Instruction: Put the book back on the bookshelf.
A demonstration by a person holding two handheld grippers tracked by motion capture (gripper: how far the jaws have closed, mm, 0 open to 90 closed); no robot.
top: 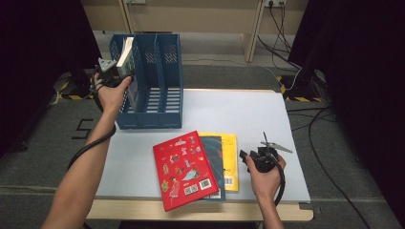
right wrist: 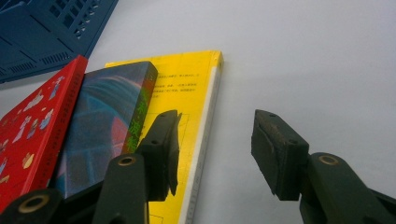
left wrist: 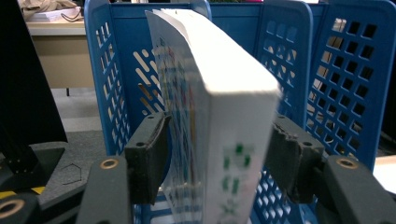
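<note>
A white-spined book [top: 126, 52] stands upright in the leftmost slot of a blue three-slot file rack [top: 157, 95]. My left gripper [top: 114, 71] is at that slot. In the left gripper view the book [left wrist: 233, 93] stands between the jaws of the left gripper [left wrist: 219, 128], whose pads sit just off its covers, so it is open. My right gripper [top: 246, 156] rests open low over the table, right of a stack of a red book [top: 184, 169], a dark teal book [top: 215, 152] and a yellow book [top: 230, 160]. The right gripper [right wrist: 215, 135] has nothing between its jaws, and its left jaw hangs over the yellow book [right wrist: 187, 88].
The rack's other two slots [left wrist: 345, 70] hold nothing. The white table [top: 239, 109] has bare surface behind and right of the stack. Beyond it lie a carpeted floor, cables [top: 305, 86] and dark curtains on both sides.
</note>
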